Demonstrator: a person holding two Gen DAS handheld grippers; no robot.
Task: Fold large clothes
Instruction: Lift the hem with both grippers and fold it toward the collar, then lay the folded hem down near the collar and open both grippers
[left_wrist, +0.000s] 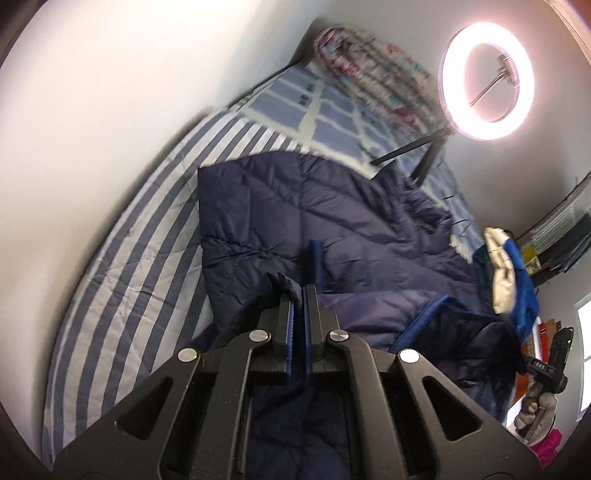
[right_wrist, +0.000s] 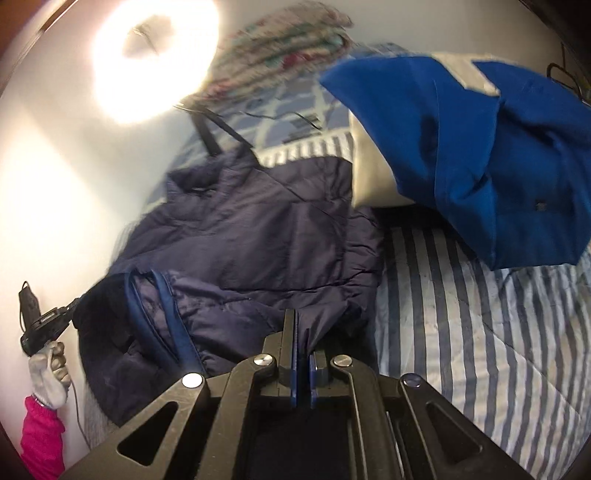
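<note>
A navy quilted jacket (left_wrist: 332, 221) lies spread on a blue-and-white striped bedspread (left_wrist: 129, 295). My left gripper (left_wrist: 298, 291) is shut on a fold of its near edge, beside a strip of blue trim (left_wrist: 316, 258), and the fabric hangs under the fingers. In the right wrist view the jacket (right_wrist: 258, 229) fills the middle, and my right gripper (right_wrist: 302, 325) is shut on its near hem. A gloved hand (right_wrist: 50, 365) with a pink sleeve holds the left gripper's handle at the far left, at the jacket's dark lining.
A bright blue and white garment (right_wrist: 480, 147) lies on the bed to the right of the jacket. A lit ring light (left_wrist: 487, 79) on a small tripod stands beyond the jacket. A patterned pillow (left_wrist: 369, 62) lies at the head. A white wall (left_wrist: 110, 110) runs along the bed.
</note>
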